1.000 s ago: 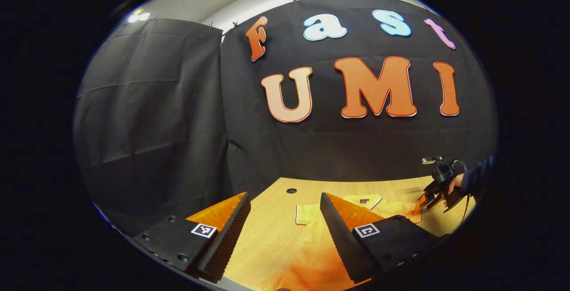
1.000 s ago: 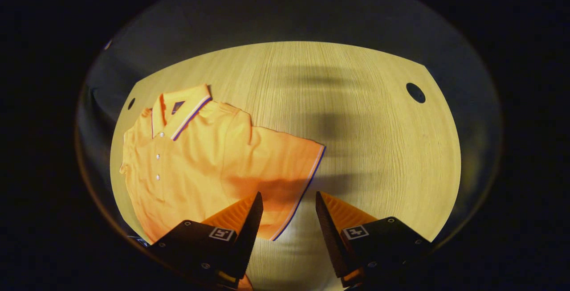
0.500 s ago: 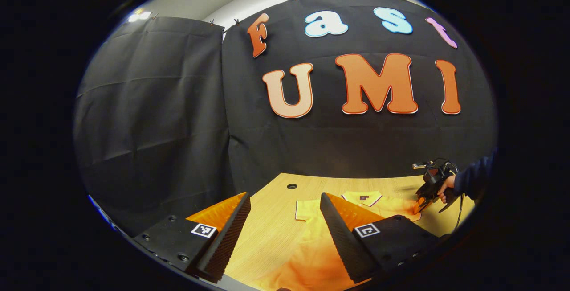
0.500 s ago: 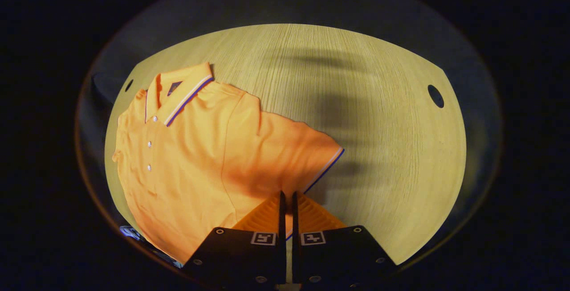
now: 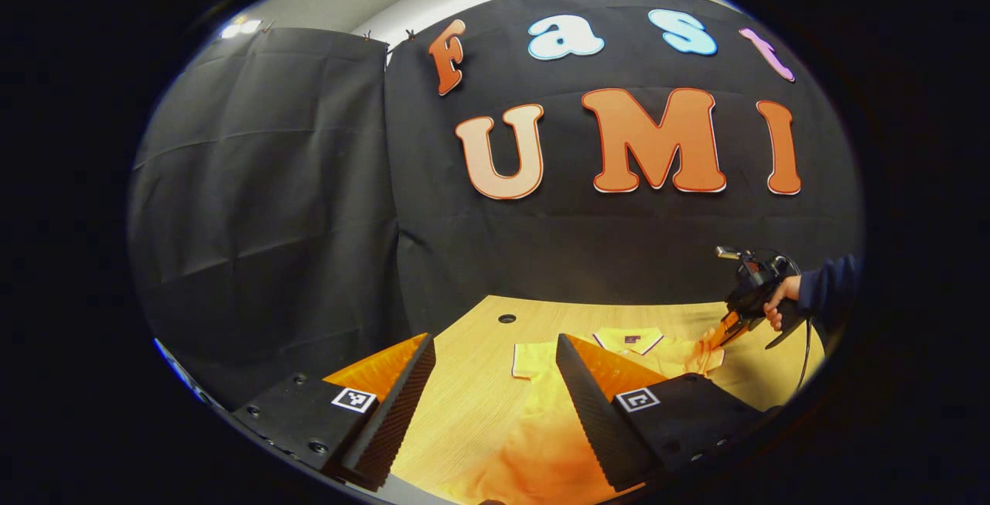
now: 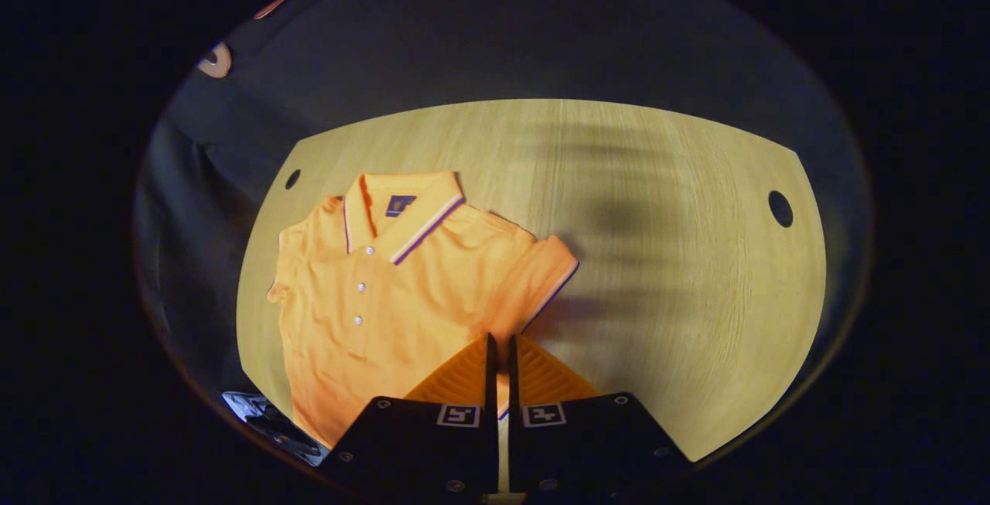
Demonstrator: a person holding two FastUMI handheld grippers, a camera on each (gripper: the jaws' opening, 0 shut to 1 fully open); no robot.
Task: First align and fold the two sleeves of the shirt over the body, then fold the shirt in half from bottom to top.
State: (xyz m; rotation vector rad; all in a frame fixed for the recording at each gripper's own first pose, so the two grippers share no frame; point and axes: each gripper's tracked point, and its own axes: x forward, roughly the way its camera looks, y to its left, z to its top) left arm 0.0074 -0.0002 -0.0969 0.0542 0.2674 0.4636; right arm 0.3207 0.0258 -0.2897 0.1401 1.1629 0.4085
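While the left tongs (image 5: 495, 381) are hovering low over the near left part of the desk (image 5: 472, 389), their jaws are standing wide apart with nothing between them. An orange polo shirt (image 6: 387, 296) is lying face up on the left half of the wooden desk (image 6: 657, 273), collar (image 6: 406, 207) toward the booth's black cloth wall (image 5: 271, 203) and buttons running down the front. In the left gripper view the shirt (image 5: 541, 443) is spreading under and beyond the inner finger, its near sleeve (image 5: 530, 358) lying flat on the wood just short of a round cable hole (image 5: 506, 319). Further right in that view, a hand (image 5: 781, 300) in a dark sleeve (image 5: 831, 292) is holding the right tongs (image 5: 723, 332) above the shirt's far shoulder. In the right gripper view the right tongs (image 6: 499, 354) are pressing together on the trimmed cuff edge of the right sleeve (image 6: 541, 281), which is rising off the desk and bunching toward the shirt's body. Two cable holes are showing there, one by the collar (image 6: 292, 179) and one well apart at the right (image 6: 780, 209). A dark shadow is falling across the bare wood to the right of the sleeve.
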